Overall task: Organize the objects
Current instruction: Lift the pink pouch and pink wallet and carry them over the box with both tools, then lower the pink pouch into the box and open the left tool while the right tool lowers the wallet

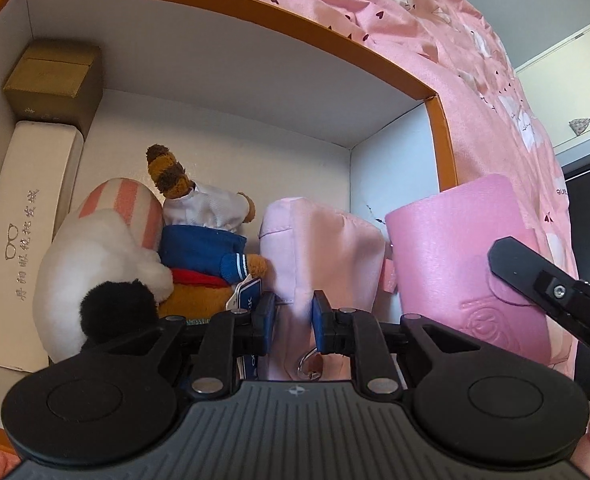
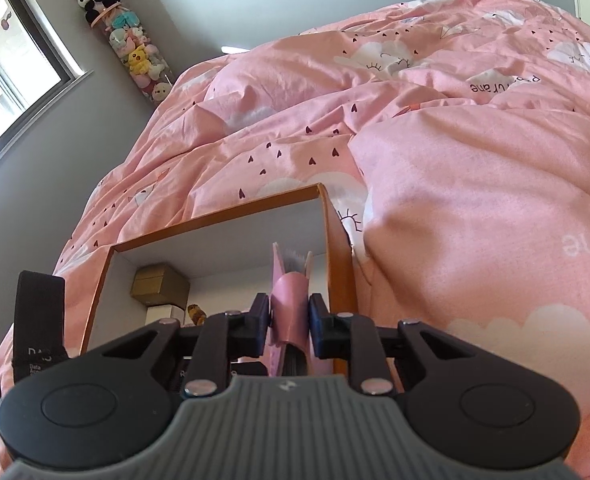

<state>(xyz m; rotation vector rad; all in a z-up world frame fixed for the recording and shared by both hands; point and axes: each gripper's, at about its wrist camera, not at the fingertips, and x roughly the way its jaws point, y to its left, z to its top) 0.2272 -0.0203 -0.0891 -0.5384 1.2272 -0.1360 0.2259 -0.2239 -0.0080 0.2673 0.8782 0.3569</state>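
Note:
An orange-rimmed white box [image 1: 231, 4] lies on a pink bed. Inside stand a gold box [image 1: 51, 80], a white glasses case [image 1: 31, 240], a white and pink plush [image 1: 99, 256], a bear plush in blue [image 1: 203, 248] and a pink pouch [image 1: 323, 252]. My left gripper [image 1: 293, 320] is shut on the pink pouch's lower edge. A pink notebook [image 1: 467, 264] stands upright at the box's right wall, held by my right gripper [image 2: 289, 324], which is shut on its spine [image 2: 289, 300]. The right gripper's finger [image 1: 535, 276] shows in the left wrist view.
The pink duvet [image 2: 455, 160] surrounds the box [image 2: 215, 224]. A tube of plush toys [image 2: 135, 48] stands by the wall near a window [image 2: 7, 60]. A black strap or device [image 2: 39, 320] sits left of the box.

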